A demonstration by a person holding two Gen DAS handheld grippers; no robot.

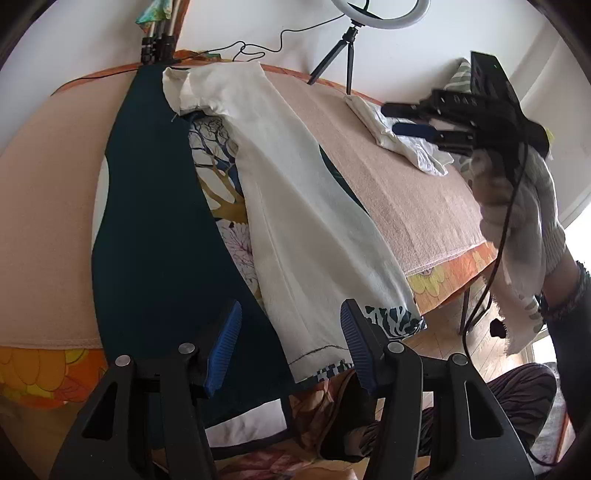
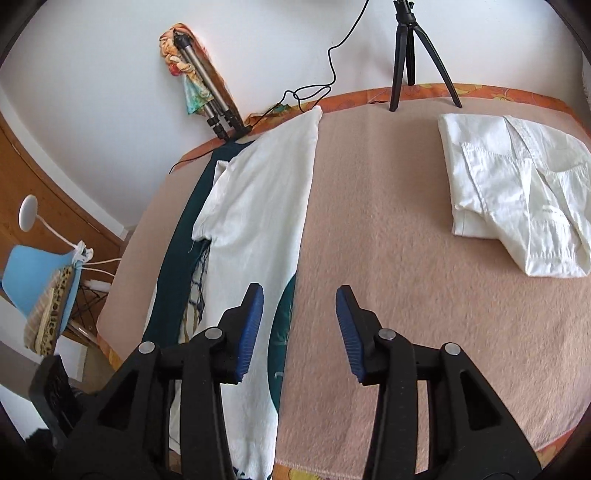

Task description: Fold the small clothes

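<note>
One long white garment (image 1: 295, 206) folded lengthwise, dark printed underside showing

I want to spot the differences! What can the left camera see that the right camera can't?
Only the left camera shows the ring light, the person's gloved hand and the wooden floor. Only the right camera shows the blue chair and the white lamp. Both show the long white garment lying on the dark cloth, the folded white clothes, the pink blanket and open tongs.
</note>
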